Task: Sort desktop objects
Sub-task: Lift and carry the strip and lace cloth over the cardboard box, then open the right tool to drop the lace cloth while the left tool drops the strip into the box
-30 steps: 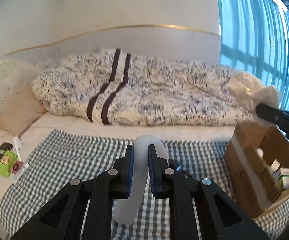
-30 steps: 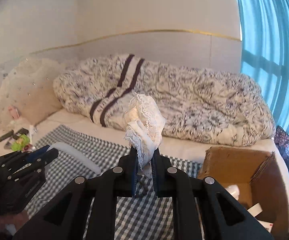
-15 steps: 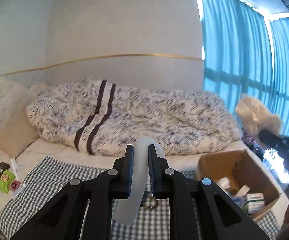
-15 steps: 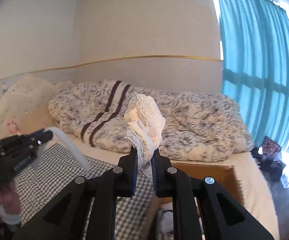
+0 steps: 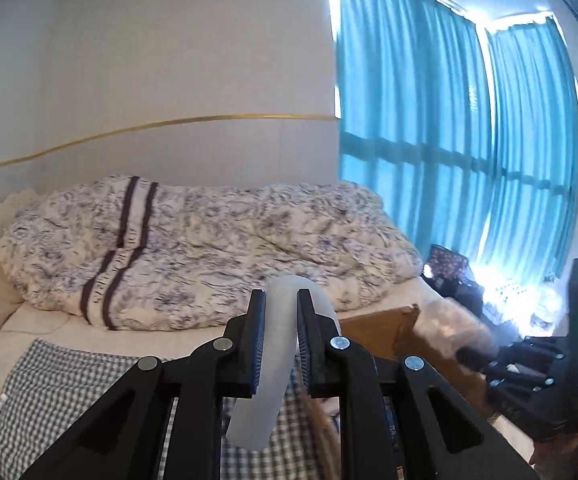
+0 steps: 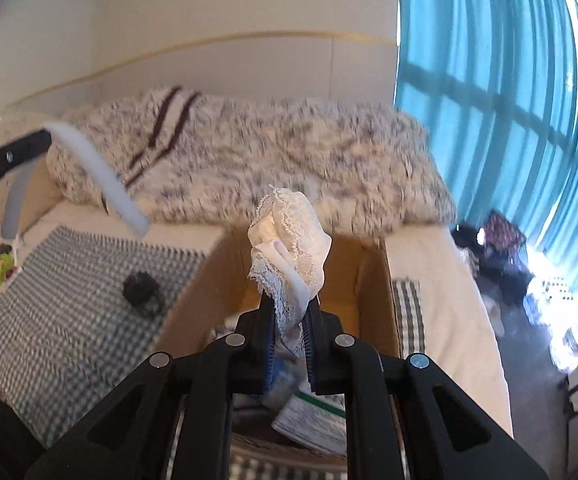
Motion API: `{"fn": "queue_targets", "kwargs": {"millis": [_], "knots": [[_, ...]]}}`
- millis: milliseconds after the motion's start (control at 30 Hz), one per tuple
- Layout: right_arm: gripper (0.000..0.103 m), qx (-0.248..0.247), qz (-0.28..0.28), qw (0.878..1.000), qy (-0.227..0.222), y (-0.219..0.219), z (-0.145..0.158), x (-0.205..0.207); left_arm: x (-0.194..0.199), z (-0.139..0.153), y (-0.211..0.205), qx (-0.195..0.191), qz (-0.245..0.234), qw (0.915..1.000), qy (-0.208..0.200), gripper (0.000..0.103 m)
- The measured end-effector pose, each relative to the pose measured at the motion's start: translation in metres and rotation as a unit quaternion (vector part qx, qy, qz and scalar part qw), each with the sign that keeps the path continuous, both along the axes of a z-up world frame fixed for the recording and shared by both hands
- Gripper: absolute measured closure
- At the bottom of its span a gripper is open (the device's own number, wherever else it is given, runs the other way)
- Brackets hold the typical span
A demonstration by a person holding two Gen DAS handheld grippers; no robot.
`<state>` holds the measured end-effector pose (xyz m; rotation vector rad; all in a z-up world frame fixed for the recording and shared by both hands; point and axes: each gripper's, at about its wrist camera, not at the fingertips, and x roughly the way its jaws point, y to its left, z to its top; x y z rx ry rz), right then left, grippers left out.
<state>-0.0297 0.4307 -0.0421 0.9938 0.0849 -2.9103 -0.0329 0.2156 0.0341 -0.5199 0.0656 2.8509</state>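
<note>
— Lace (image 6: 289, 248), cream and bunched, is pinched between the jaws of the right gripper (image 6: 290, 328); they are nearly closed on its lower folds. Where does it hang?

— Over the open cardboard box (image 6: 373, 280). Half a second ago the box was only a strip below the fingers; now its inside fills the middle of the right view, with packets and paper in the bottom.

— And the left gripper (image 5: 281, 322)?

— Its jaws are narrowly parted and clamped on a pale curved strip (image 5: 267, 396), same hold as before. The strip arches above the fingertips and hangs down below them.

— What has changed around it?

— The left view has swung toward the blue curtain (image 5: 449, 140). The checked cloth (image 5: 61, 392) lies lower left, and less of the box (image 5: 377, 328) shows, just its corner right of the fingers. The lace (image 5: 449, 328) is a blur there, lower than before, at the box edge.

— Anything else on the cloth?

— A small black thing (image 6: 141, 286), left of the box, too blurred to name. The quilt (image 5: 209, 248) lies behind on the bed.
</note>
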Motion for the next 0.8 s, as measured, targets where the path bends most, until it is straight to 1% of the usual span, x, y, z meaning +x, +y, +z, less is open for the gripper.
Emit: {"fn": "queue_targets", "kwargs": {"millis": [100, 133, 200, 233, 267, 300, 433, 500, 533, 633, 700, 767, 800], "knots": [[0.085, 0.007, 0.002, 0.999, -0.044, 0.008, -0.017, -0.008, -0.007, -0.009, 0.017, -0.002, -0.015, 0.9998, -0.014, 0.089], [0.081, 0.01, 0.006, 0.998, -0.057, 0.008, -0.023, -0.01, -0.011, -0.014, 0.023, -0.002, -0.02, 0.9996, -0.022, 0.089], [0.055, 0.011, 0.006, 0.998, -0.058, 0.014, -0.03, -0.009, -0.015, -0.02, 0.032, -0.003, -0.026, 0.9991, -0.032, 0.088], [0.049, 0.008, 0.004, 0.999, -0.052, 0.017, -0.03, -0.007, -0.017, -0.023, 0.037, -0.004, -0.03, 0.9988, -0.037, 0.087], [0.039, 0.003, 0.002, 0.999, -0.043, 0.02, -0.029, -0.004, -0.018, -0.027, 0.041, -0.006, -0.034, 0.9986, -0.041, 0.087], [0.035, -0.001, -0.002, 1.0, -0.03, 0.024, -0.027, -0.001, -0.02, -0.03, 0.045, -0.008, -0.036, 0.9983, -0.046, 0.087], [0.034, -0.007, -0.024, 1.0, 0.019, 0.038, -0.014, 0.007, -0.026, -0.043, 0.059, -0.005, -0.049, 0.9967, -0.065, 0.087], [0.024, -0.012, -0.037, 0.998, 0.048, 0.045, -0.005, 0.013, -0.028, -0.048, 0.066, -0.005, -0.056, 0.9958, -0.072, 0.087], [0.022, -0.015, -0.043, 0.997, 0.061, 0.048, -0.001, 0.015, -0.029, -0.051, 0.07, -0.006, -0.061, 0.9952, -0.076, 0.087], [0.02, -0.022, -0.051, 0.995, 0.08, 0.05, 0.006, 0.02, -0.034, -0.062, 0.08, -0.014, -0.074, 0.993, -0.091, 0.085], [0.02, -0.022, -0.052, 0.995, 0.08, 0.048, 0.007, 0.018, -0.037, -0.071, 0.086, -0.021, -0.086, 0.9896, -0.113, 0.074], [0.02, -0.02, -0.053, 0.995, 0.079, 0.047, 0.006, 0.017, -0.038, -0.078, 0.093, -0.036, -0.091, 0.9866, -0.13, 0.056], [0.02, -0.021, -0.054, 0.995, 0.078, 0.046, 0.006, 0.016, -0.038, -0.08, 0.094, -0.04, -0.09, 0.9863, -0.132, 0.04]]}}
